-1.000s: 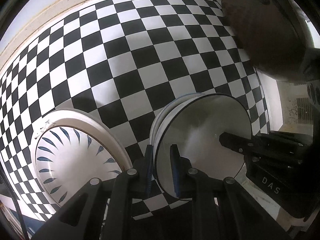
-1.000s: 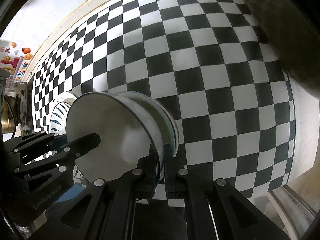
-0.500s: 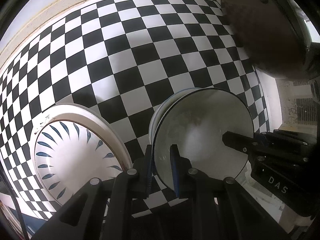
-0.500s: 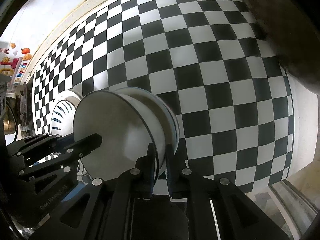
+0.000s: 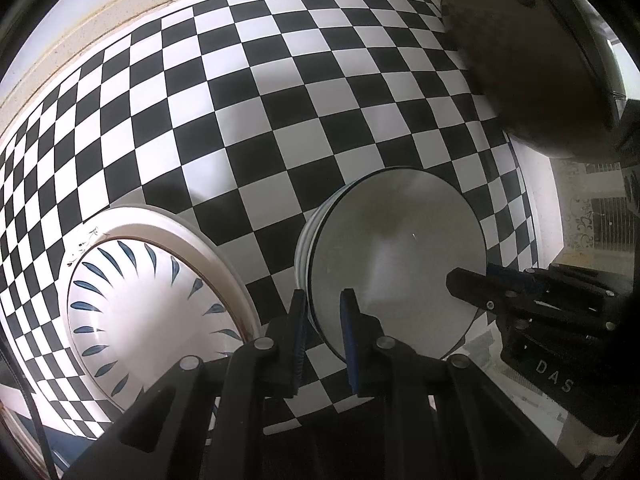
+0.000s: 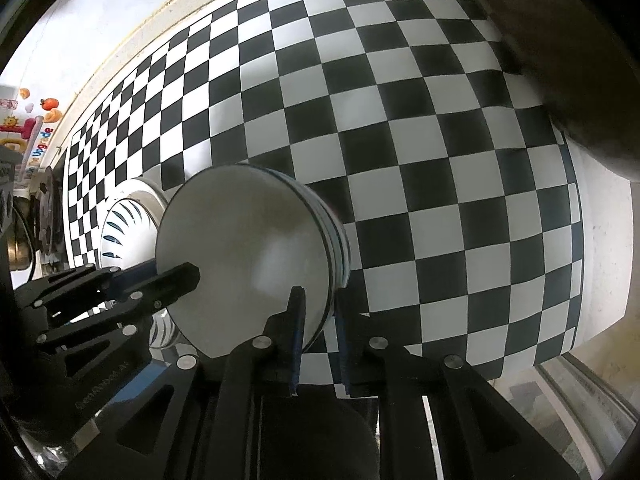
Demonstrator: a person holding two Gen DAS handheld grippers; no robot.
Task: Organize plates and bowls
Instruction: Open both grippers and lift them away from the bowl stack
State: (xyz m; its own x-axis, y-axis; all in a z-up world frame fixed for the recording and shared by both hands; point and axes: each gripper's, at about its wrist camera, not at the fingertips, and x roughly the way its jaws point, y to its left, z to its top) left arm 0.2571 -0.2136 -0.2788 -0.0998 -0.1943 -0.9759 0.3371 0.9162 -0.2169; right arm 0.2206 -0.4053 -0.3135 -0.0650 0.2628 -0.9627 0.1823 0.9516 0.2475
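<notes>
Blue-leaf-patterned white round bowl with cream rim [image 5: 152, 304] is seen far left in left wrist view, lying on the black-and-white checkered tablecloth [image 5: 280, 120], opening turned toward the camera; one counted. It is seen again behind the stack in right wrist view [image 6: 128, 220].

A stack of plain white round bowls with thin dark rims [image 5: 396, 256] is held above the cloth, right of the patterned bowl and apart from it. The stack is tipped on edge: the opening of the nearest bowl faces the left camera, the stack axis runs roughly sideways. Three nested rims are counted at the back edge [image 6: 336, 236]; the exact count cannot be confirmed.

The left gripper [image 5: 324, 312] is clamped on the lower-left rim of the stack, blue pads on either side of the wall. The right gripper [image 6: 318, 312] is clamped on the opposite rim the same way; it is seen entering from the right in left wrist view [image 5: 480, 284].

A dark brown round object [image 5: 532, 64] is seen blurred at upper right; its kind cannot be told.
</notes>
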